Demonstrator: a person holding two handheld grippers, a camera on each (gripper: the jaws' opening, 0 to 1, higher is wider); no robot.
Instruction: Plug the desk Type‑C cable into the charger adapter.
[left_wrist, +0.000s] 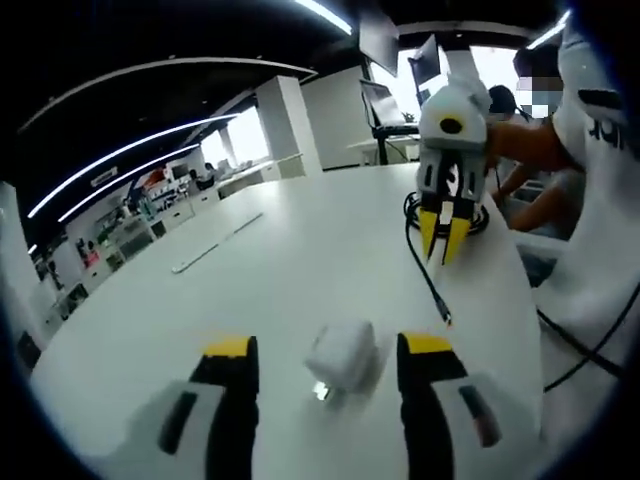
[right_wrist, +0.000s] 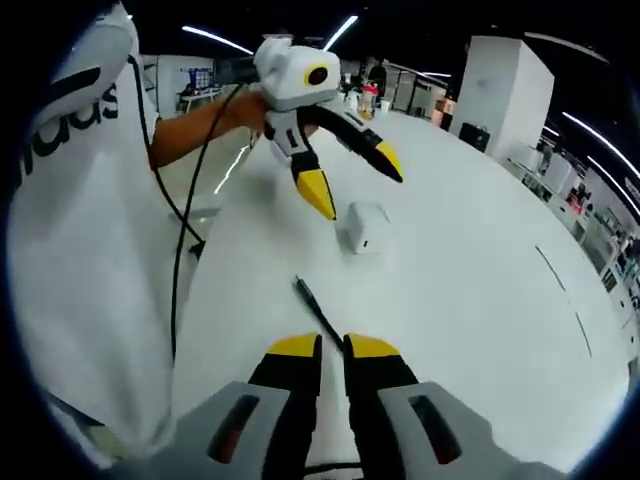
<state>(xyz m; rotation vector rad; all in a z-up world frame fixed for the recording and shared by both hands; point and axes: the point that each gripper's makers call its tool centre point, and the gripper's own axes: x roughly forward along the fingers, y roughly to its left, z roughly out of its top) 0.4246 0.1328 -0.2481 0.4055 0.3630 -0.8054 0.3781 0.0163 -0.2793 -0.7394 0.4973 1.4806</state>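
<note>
Left gripper — jaws spread wide, pointing forward and low. Right gripper — jaws nearly together, a narrow gap between them; in the left gripper view it points downward.

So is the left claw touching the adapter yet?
Apart. In the right gripper view the open left claw hangs above the adapter, with white table showing between its yellow tips and the block.

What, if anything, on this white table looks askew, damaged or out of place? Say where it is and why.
Nothing stands out. The white charger adapter sits intact on the table between the left gripper's open jaws. The black Type-C cable lies loose, running between the right gripper's nearly closed jaws, not yet plugged in.
</note>
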